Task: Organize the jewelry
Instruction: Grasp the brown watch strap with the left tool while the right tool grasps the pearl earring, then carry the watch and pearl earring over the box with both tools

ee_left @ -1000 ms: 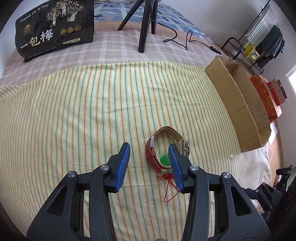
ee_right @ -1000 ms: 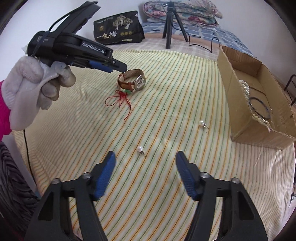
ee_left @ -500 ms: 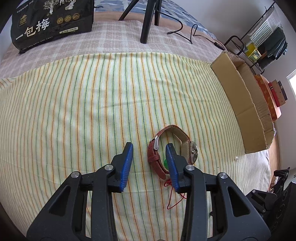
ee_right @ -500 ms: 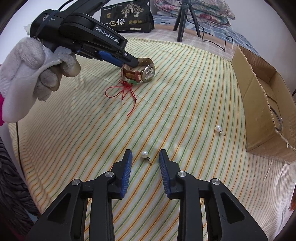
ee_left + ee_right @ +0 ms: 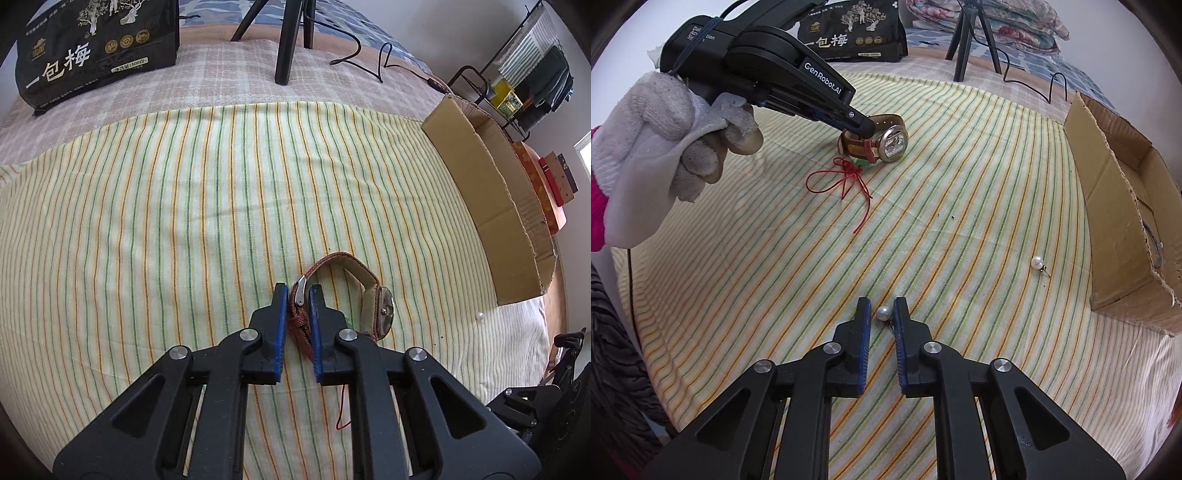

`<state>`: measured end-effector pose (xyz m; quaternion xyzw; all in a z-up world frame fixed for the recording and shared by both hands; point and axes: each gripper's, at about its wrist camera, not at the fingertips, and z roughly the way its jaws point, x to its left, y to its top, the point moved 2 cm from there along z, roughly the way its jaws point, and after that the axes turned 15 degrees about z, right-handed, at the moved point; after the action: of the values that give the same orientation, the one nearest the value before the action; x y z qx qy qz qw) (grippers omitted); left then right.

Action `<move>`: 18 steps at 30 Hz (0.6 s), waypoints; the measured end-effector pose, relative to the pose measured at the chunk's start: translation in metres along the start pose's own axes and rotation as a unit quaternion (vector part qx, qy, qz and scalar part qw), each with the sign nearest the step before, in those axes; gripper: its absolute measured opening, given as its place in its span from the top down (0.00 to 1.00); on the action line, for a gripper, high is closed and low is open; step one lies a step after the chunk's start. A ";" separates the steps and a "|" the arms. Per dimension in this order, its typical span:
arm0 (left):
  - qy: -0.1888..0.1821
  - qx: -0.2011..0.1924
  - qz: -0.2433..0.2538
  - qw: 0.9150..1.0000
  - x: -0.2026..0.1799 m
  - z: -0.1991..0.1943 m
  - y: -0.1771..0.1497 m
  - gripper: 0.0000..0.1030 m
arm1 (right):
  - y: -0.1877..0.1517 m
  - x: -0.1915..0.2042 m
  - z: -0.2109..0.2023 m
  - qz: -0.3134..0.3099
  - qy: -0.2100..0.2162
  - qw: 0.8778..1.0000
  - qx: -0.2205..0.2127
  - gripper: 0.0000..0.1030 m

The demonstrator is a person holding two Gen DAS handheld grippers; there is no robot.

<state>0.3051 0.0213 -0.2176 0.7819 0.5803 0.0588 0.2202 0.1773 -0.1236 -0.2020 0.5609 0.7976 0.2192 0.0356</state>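
On the striped bedspread point(image 5: 184, 206), the left gripper point(image 5: 298, 295) has its jaws clamped across the watch point(image 5: 365, 299) strap, while the right gripper point(image 5: 882, 312) pinches a pearl earring point(image 5: 882, 314), the cardboard box point(image 5: 1115, 206) lying off to the right of both.

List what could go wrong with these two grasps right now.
The right hand-held gripper pinches a small round pearl earring at its fingertips; it could squirt out. The left hand-held gripper grips only the watch strap, so the watch may swing and catch the red string beside it.
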 end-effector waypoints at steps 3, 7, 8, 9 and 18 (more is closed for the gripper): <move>-0.002 -0.005 -0.007 1.000 0.001 -0.002 0.000 0.91 | 0.001 -0.001 -0.001 0.006 0.006 1.000 0.000 0.93; -0.001 -0.011 -0.011 1.000 0.003 -0.006 0.001 0.92 | 0.003 -0.001 -0.005 0.007 0.012 1.000 -0.006 0.94; 0.000 -0.013 -0.012 1.000 0.003 -0.008 0.001 0.92 | 0.003 0.000 -0.006 0.007 0.013 1.000 -0.007 0.94; 0.000 -0.015 -0.013 1.000 0.003 -0.010 0.001 0.92 | 0.003 0.000 -0.008 0.008 0.014 1.000 -0.009 0.94; -0.010 -0.035 -0.016 0.999 -0.001 -0.030 0.003 0.92 | 0.012 -0.003 -0.022 0.020 0.020 0.999 -0.029 0.94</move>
<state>0.2969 0.0282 -0.1896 0.7652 0.5878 0.0677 0.2538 0.1821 -0.1300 -0.1779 0.5711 0.7798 0.2544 0.0313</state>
